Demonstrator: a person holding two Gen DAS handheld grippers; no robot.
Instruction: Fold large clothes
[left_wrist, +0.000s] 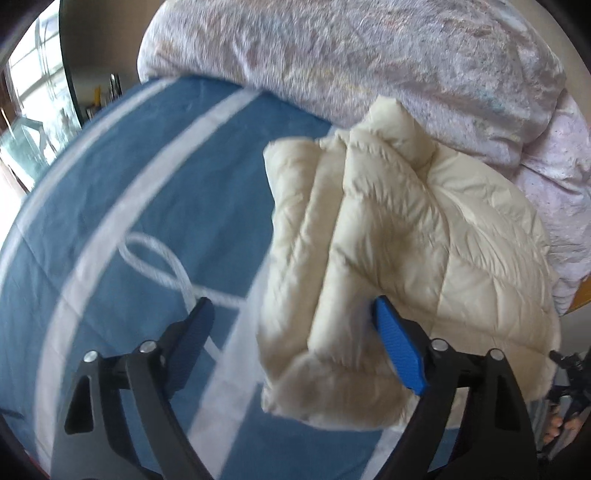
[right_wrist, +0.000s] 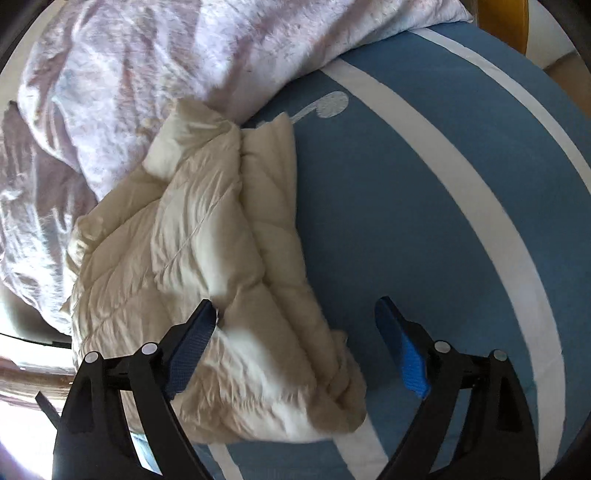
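While bunched into a loose fold, the cream quilted puffer jacket (left_wrist: 399, 266) (right_wrist: 207, 258) shows padded channels running lengthwise, a rolled edge at its 12 o'clock end and wrinkled shell fabric; it lies on the blue bedspread (left_wrist: 155, 192) (right_wrist: 406, 229) with white stripes, its far end butting against the pale pink crumpled duvet (left_wrist: 369, 62) (right_wrist: 140, 74). Left gripper (left_wrist: 291, 332): jaws spread wide, nothing clamped; the jacket's near corner sits between them, the blue pad at 3 o'clock looks to be against the fabric, contact hard to confirm through the blur. Right gripper (right_wrist: 295, 332): also released, jaws apart, left finger over the jacket's edge, right finger over bare bedspread, no grip. Open room: in the left wrist view flat bedspread runs from 7 to 11 o'clock of the jacket; in the right wrist view it runs from 1 to 5 o'clock. Duvet blocks 12 o'clock in both views. Bed edge shows at 10 o'clock in the left wrist view, with a bright window (left_wrist: 33, 92) beyond. No containers visible.
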